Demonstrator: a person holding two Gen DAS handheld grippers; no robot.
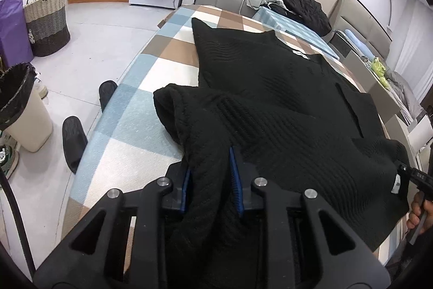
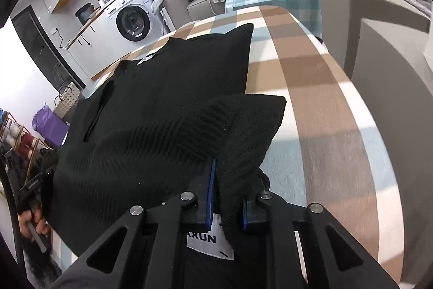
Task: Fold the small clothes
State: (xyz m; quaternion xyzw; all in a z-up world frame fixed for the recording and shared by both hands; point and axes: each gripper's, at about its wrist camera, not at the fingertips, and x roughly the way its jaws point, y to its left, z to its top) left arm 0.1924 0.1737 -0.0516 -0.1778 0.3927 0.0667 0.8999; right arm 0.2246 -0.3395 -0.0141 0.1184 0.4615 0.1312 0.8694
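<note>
Black knit sweater, soft, limp and likely fairly heavy, is spread on the checked table and pinched at its near corners, six o'clock, by left gripper and right gripper.

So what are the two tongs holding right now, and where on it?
Both grip the black sweater: the left tongs and right tongs each pinch a lifted near corner of it.
</note>
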